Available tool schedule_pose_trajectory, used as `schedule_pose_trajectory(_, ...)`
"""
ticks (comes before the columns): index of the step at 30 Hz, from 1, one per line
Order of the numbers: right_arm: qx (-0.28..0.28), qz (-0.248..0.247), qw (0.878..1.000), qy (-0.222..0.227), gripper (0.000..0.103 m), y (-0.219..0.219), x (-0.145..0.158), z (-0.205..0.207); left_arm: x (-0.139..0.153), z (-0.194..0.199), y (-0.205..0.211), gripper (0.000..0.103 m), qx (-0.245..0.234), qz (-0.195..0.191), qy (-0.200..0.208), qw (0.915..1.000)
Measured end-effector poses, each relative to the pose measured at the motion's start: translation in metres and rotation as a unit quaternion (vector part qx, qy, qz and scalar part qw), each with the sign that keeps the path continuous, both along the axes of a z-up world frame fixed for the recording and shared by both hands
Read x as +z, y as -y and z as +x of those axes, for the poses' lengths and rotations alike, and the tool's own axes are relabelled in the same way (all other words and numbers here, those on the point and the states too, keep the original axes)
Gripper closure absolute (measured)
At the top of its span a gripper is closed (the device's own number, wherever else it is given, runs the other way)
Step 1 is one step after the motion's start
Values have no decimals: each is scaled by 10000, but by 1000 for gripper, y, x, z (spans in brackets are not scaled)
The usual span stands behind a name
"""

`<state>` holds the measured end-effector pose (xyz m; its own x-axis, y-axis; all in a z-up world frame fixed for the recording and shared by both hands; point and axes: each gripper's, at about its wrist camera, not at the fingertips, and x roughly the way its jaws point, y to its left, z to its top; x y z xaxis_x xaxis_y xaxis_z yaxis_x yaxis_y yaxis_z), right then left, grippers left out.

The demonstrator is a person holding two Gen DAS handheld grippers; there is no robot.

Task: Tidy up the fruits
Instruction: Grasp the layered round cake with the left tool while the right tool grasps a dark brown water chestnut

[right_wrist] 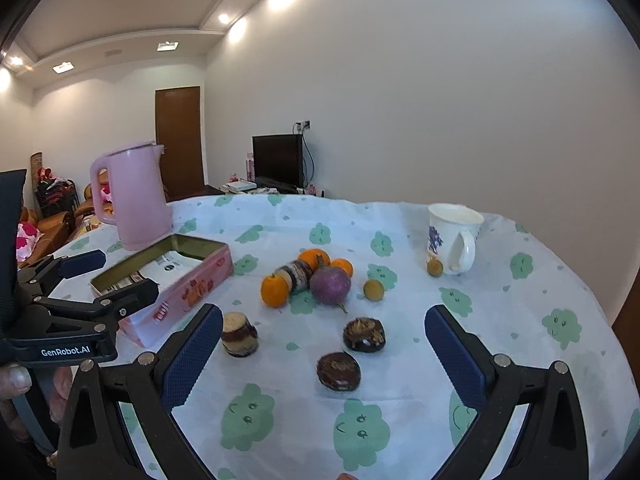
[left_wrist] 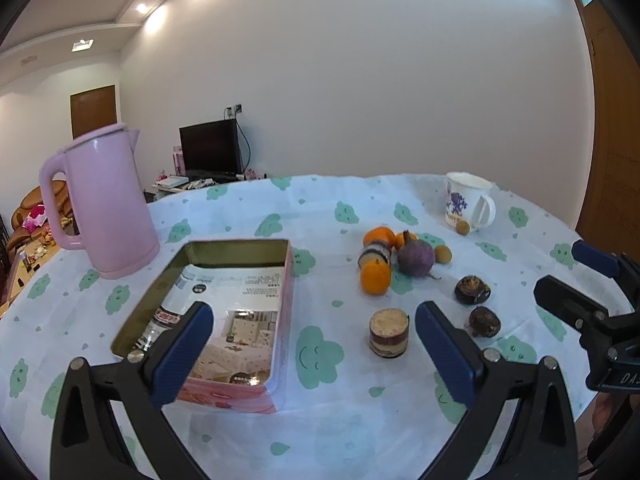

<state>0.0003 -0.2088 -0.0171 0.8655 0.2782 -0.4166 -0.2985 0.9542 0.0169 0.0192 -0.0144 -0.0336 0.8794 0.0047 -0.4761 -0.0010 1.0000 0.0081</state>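
Hovering with fingers spread and empty, the left gripper [left_wrist: 314,344] and right gripper [right_wrist: 324,354] face loose fruit: nearest water chestnut [right_wrist: 338,371] beside the tin [left_wrist: 240,246] could roll off if nudged.

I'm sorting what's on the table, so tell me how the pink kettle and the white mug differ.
The pink kettle is tall, plain and closed with a lid; the white mug is shorter, open-topped and carries a blue flower print. The kettle stands behind the pink tin on the left, while the mug stands far right with a small yellow fruit at its base. Both stand upright and have a handle.
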Motion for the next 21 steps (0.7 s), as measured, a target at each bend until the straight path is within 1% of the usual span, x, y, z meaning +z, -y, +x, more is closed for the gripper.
schedule_pose_trajectory(6,-184,-6,9993,-314,1,10,-24,16,-17,13,7,0,-138,13,-237,9996)
schedule_pose_trajectory(11,-283,-8,9978,-603,2,17,-44,30,-31,24,16,2,-383,-29,-460,9982)
schedule_pose_trajectory(13,-261,5,9970,-727,7,17,-50,34,-35,29,20,9,-520,-44,-560,9971)
schedule_pose_trajectory(14,-225,19,9968,-772,15,18,-51,37,-37,32,22,12,-567,-51,-612,9965)
schedule_pose_trajectory(16,-234,-132,9964,-798,16,14,-52,40,-40,39,29,23,-680,3,-704,9952)
schedule_pose_trajectory(17,-246,-227,9958,-856,16,11,-53,43,-41,44,33,24,-769,-20,-826,9936)
schedule_pose_trajectory(19,-192,-255,9947,-974,16,9,-55,50,-43,52,37,27,-988,-205,-1009,9898)
schedule_pose_trajectory(20,-175,-288,9941,-1034,17,8,-55,53,-43,54,39,27,-1028,-201,-1059,9888)
schedule_pose_trajectory(21,-145,-300,9935,-1088,21,7,-56,55,-44,57,43,27,-1077,-146,-1141,9875)
